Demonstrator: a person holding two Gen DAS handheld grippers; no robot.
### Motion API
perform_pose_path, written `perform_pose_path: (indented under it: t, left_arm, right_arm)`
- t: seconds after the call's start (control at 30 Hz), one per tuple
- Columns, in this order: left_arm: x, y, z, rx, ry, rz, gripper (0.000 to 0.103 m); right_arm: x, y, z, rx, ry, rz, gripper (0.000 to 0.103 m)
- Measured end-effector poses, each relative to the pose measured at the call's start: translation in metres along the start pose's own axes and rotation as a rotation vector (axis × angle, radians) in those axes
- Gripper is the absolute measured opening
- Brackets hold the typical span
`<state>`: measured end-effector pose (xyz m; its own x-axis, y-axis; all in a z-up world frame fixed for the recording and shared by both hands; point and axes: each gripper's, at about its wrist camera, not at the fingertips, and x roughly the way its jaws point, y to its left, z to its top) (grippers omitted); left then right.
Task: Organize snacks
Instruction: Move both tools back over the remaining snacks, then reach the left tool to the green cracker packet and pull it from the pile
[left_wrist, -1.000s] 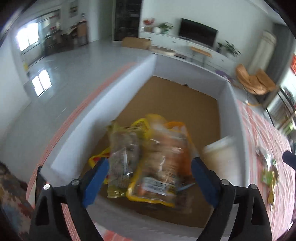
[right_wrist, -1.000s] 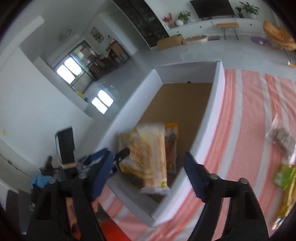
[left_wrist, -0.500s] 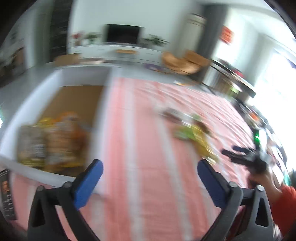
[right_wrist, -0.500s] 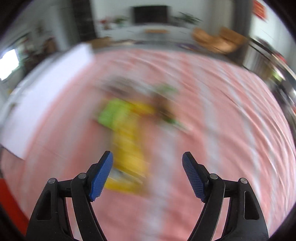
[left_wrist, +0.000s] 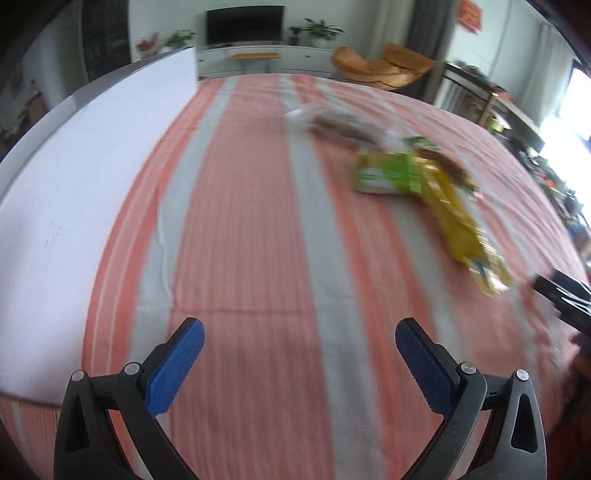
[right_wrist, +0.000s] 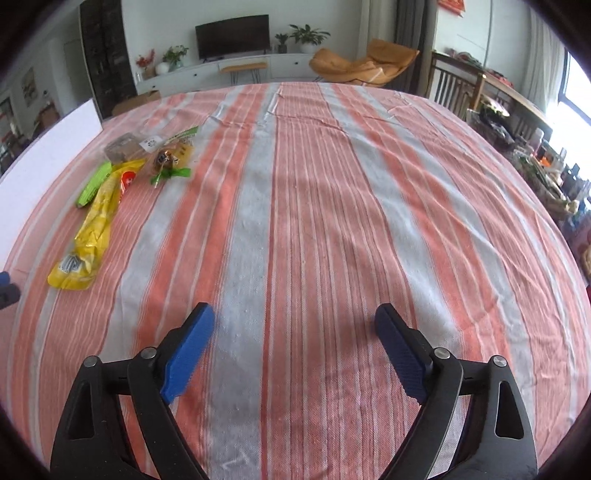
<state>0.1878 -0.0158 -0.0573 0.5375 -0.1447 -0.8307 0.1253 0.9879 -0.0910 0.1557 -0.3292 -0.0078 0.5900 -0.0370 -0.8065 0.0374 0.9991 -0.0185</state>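
At the far left stands the white box wall (left_wrist: 74, 192), its flat side rising from the worktop (left_wrist: 258, 258), which is covered by a cloth striped in orange and grey. The left gripper (left_wrist: 300, 343) hangs over bare cloth just right of that wall, tilted downward; its jaws have just been opening and now stand released, wide apart, with nothing between the blue pads (left_wrist: 177, 369). Further right and farther off, in the left wrist view, the snacks lie in a loose cluster: a clear packet with brown contents (left_wrist: 340, 127), a green packet (left_wrist: 388, 173) and a long yellow packet (left_wrist: 458, 221), all blurred. The right wrist view shows the same cluster sharper at its left side, the yellow packet (right_wrist: 92, 232) lying lengthwise, the green one (right_wrist: 94, 184) beside it and a small sweet with a green wrapper (right_wrist: 166, 168) near them. The right gripper (right_wrist: 294, 347) hovers over empty striped cloth, well apart from the snacks; its jaws have also just been opening and grasp nothing.
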Motion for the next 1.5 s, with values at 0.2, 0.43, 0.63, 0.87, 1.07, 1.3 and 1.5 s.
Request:
perform_pose_path:
  t: [0.2, 0.43, 0.63, 0.87, 1.07, 1.3, 1.5]
  left_arm:
    - [0.0165, 0.0019, -0.0021, 0.046, -0.046, 0.066, 0.103]
    - [0.0160, 0.0026, -0.0024, 0.049, -0.050, 0.067, 0.103]
    - [0.0157, 0.0023, -0.0026, 0.049, -0.050, 0.067, 0.103]
    - [0.0155, 0.0022, -0.0027, 0.049, -0.050, 0.068, 0.103]
    - [0.0155, 0.0022, -0.0027, 0.049, -0.050, 0.068, 0.103]
    - [0.0151, 0.0023, -0.0029, 0.049, -0.051, 0.068, 0.103]
    - [0.0161, -0.0002, 0.0036, 0.072, -0.005, 0.048, 0.103]
  right_arm:
    - [0.0032, 0.0000, -0.0022, 0.000, 0.000, -0.001, 0.091]
    - [0.0032, -0.0002, -0.0022, -0.001, 0.000, -0.001, 0.091]
    - [0.0032, -0.0004, -0.0022, -0.001, 0.000, -0.002, 0.091]
    - [0.0031, -0.0005, -0.0021, -0.001, 0.001, -0.002, 0.092]
    - [0.0031, -0.0006, -0.0021, -0.001, 0.001, -0.003, 0.092]
    - [0.0030, -0.0004, -0.0018, -0.001, 0.001, -0.003, 0.092]
    - [0.0031, -0.0007, -0.0020, -0.001, 0.001, -0.003, 0.092]
